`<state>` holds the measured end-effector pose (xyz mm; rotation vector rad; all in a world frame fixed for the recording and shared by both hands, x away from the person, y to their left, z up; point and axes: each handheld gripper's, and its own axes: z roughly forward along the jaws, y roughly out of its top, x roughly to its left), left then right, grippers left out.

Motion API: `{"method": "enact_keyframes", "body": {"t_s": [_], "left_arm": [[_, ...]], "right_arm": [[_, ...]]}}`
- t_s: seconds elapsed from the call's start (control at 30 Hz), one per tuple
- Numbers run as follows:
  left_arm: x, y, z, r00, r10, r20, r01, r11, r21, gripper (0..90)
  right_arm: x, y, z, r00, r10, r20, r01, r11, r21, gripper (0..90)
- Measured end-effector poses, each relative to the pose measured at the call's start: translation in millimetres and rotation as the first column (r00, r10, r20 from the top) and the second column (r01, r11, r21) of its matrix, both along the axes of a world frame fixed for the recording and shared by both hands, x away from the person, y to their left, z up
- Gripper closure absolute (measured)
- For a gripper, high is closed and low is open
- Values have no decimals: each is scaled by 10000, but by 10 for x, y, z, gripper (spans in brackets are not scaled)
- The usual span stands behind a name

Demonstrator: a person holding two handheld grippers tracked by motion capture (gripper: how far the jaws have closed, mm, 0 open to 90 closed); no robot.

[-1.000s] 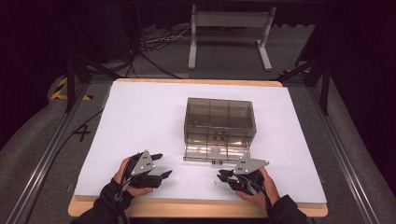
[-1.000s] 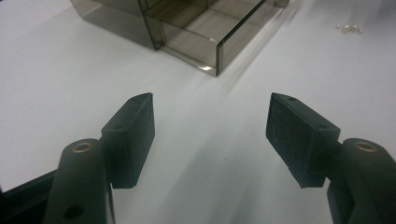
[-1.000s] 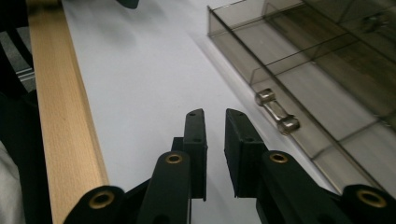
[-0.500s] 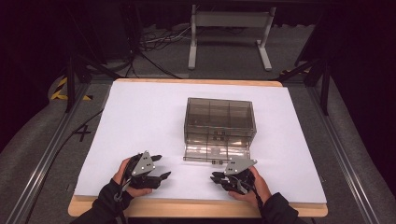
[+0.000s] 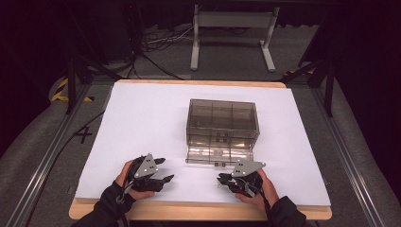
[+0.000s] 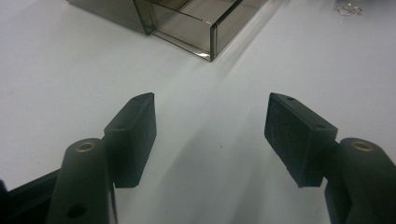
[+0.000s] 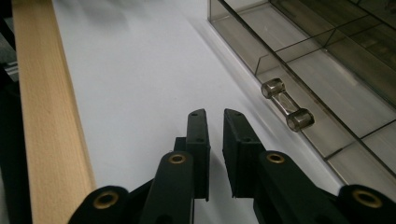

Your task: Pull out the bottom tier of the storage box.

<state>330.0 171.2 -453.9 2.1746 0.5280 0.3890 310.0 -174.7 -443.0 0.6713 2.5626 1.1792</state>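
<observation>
- My right gripper (image 5: 226, 180) has slid left, jaws nearly closed on nothing, beside the smoky transparent plastic drawer box (image 5: 222, 124), whose bottom drawer (image 5: 218, 155) sits pulled out.
- Left gripper (image 5: 163, 171) waits open.

This looks like a lab or test room rather than a home. A wooden table (image 5: 198, 212) stands at the centre, its top covered by a white sheet (image 5: 142, 123). On both sides of the table run grey metal rails (image 5: 45, 163) set in a frame. Beyond the far edge of the table, black cables (image 5: 156, 45) trail over a grey carpet floor (image 5: 236, 71), and a grey metal stand (image 5: 231, 33) stands there too. Left of the table, yellow and black hazard tape (image 5: 61, 90) marks the floor. The room around the table is dark and bare, with black walls
</observation>
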Motion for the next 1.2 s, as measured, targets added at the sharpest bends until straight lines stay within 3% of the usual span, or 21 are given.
{"method": "enact_keyframes", "body": {"t_s": [0.17,0.37,0.67,0.87,1.13,1.2], "left_arm": [[-2,2,-1,10000,-14,-31,14,10000,41,347],[-5,6,5,9999,-83,-75,83,10000,11,345],[2,3,5,9999,21,-120,-22,10000,-44,323],[4,-9,23,9997,229,3,-229,9993,-285,312],[-4,-33,18,9998,150,101,-144,9983,-570,290],[1,-21,24,9997,200,153,-185,9956,-921,286]], "right_arm": [[-36,82,-30,9996,275,32,-275,9993,-263,806],[-25,77,-56,9999,167,20,-166,9986,-495,816],[-28,60,-65,9999,106,21,-105,9988,-485,862],[-25,-3,-3,9999,5,151,-1,9996,-278,863],[-9,-90,76,9988,-265,419,268,9996,-80,863],[-5,-111,105,9982,-301,522,300,9995,18,863]]}}
